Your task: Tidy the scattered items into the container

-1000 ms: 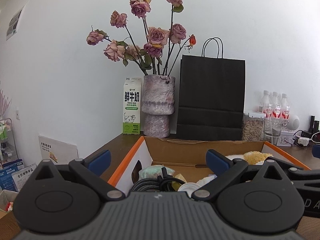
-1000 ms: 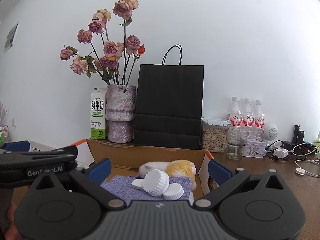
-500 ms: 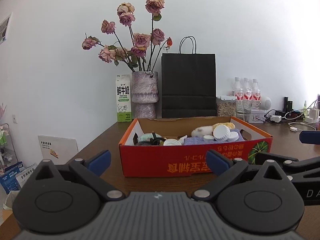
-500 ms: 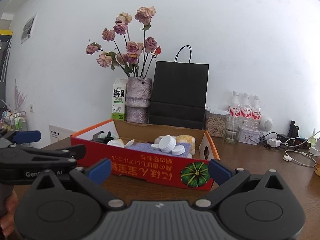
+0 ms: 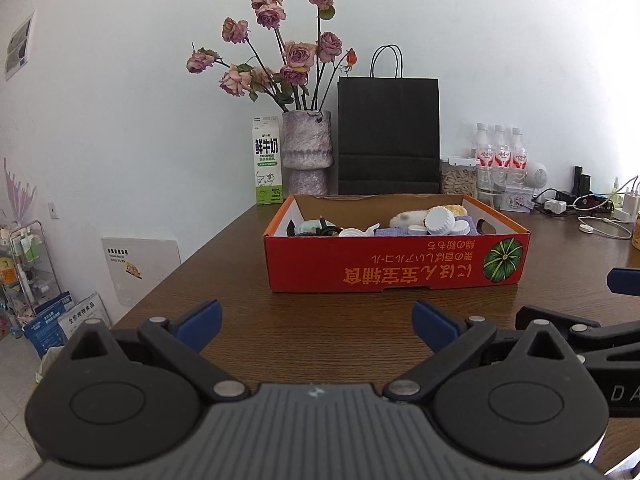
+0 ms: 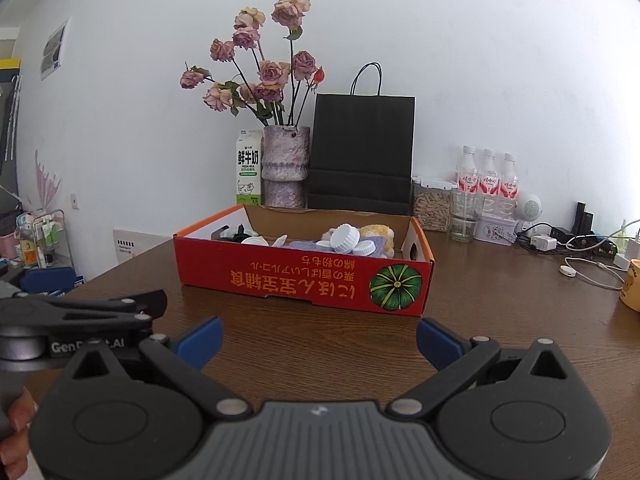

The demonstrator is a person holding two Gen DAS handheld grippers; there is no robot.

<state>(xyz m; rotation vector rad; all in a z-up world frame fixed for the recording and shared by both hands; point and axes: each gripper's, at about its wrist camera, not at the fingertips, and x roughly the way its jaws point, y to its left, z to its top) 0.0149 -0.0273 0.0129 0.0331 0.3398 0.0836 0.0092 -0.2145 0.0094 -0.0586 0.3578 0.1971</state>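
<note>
The brown wood-grain counter [image 5: 320, 328] fills the lower half of both views. At 12 o'clock on it sits the task's container, a red cardboard box [image 5: 396, 262] printed with a green pumpkin, well apart from both tools. Behind the box, against the wall, stand a black paper bag [image 5: 388, 136], a vase of dried roses [image 5: 306, 152] and a milk carton [image 5: 267, 160]. Inside the box, toward 1 o'clock, white ribbed caps [image 6: 346, 240] rest on a purple cloth [image 6: 304, 245] beside a yellow-and-white plush toy [image 6: 380, 232]; toward 11 o'clock lies a dark cable bundle [image 5: 320, 227]. The left hand-held gripper [image 5: 316, 322] hangs above bare wood, blue-tipped fingers spread apart, holding nothing. The right hand-held gripper [image 6: 320, 338] is likewise spread and empty.
</note>
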